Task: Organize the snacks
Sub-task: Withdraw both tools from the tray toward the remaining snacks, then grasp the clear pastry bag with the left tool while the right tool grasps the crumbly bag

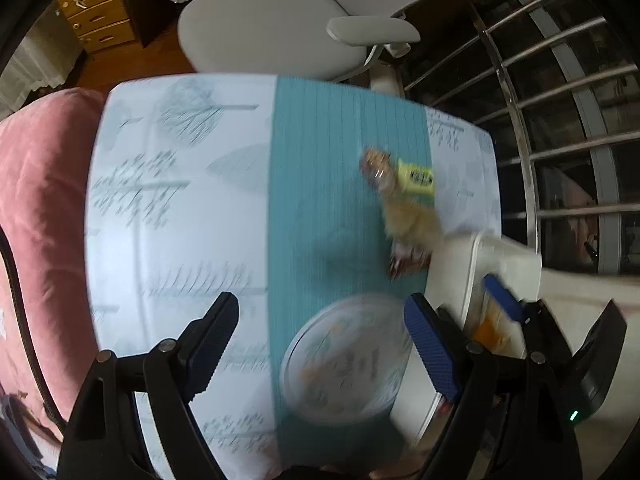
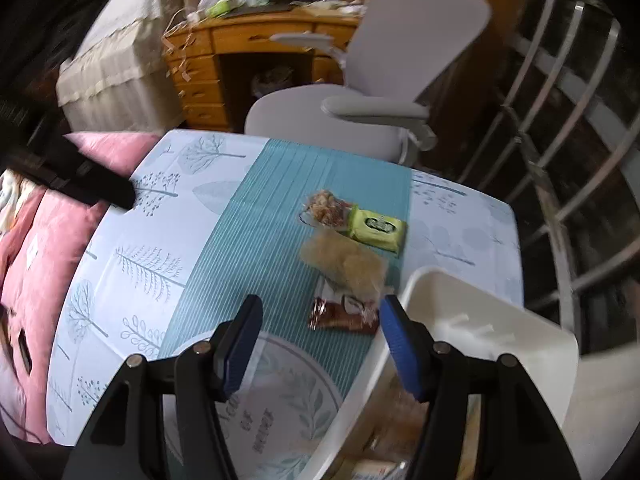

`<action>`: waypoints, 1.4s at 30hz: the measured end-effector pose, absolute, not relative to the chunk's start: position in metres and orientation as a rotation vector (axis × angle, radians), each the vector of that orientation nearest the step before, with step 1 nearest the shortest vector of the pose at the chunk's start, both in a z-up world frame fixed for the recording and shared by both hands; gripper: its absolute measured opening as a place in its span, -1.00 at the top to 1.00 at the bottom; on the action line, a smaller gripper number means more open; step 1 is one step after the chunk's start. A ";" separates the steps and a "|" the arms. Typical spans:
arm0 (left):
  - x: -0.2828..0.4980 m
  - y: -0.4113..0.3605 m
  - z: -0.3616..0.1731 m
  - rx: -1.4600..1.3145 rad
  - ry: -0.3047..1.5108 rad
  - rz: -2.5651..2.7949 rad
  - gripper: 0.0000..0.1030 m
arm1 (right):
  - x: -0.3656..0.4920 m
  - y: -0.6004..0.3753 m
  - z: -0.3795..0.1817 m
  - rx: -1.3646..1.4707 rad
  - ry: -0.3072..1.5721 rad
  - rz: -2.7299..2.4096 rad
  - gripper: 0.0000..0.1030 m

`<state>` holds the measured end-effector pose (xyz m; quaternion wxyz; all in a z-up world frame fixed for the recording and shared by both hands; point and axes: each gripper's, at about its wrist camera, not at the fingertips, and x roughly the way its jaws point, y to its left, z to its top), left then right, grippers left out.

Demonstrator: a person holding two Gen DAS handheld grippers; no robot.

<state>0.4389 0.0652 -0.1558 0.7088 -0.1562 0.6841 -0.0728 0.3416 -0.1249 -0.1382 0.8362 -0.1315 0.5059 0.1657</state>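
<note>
Snacks (image 2: 348,256) lie in a near-far row just beyond the right gripper (image 2: 320,344); both grippers gape empty, left gripper (image 1: 320,340) wider.

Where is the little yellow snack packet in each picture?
Left wrist view: the yellow packet lies right of the middle, on the teal stripe of the tablecloth, blurred.
Right wrist view: the yellow packet lies a bit right of the middle, at that stripe's right edge.
Shared landmark: the grey chair behind the table.
</note>
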 end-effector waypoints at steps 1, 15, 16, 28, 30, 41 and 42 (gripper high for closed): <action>0.450 0.060 -0.160 -0.351 1.516 -0.167 -0.63 | 0.352 -0.123 -0.143 -0.287 1.092 0.377 -0.18; 0.556 0.032 -0.243 -0.568 1.553 -0.184 -0.50 | 0.418 -0.115 -0.197 -0.276 1.289 0.412 -0.18; 0.558 0.031 -0.247 -0.578 1.556 -0.186 -0.49 | 0.419 -0.115 -0.201 -0.279 1.298 0.406 -0.18; 0.570 -0.009 -0.292 -0.583 1.626 -0.240 -0.28 | 0.426 -0.101 -0.224 -0.411 1.331 0.371 -0.18; 0.571 -0.015 -0.295 -0.580 1.637 -0.253 -0.17 | 0.426 -0.100 -0.225 -0.426 1.331 0.354 -0.17; 0.575 -0.024 -0.303 -0.574 1.634 -0.244 0.26 | 0.429 -0.103 -0.219 -0.438 1.308 0.304 0.33; 0.575 -0.021 -0.303 -0.579 1.630 -0.240 0.27 | 0.428 -0.104 -0.219 -0.436 1.309 0.306 0.37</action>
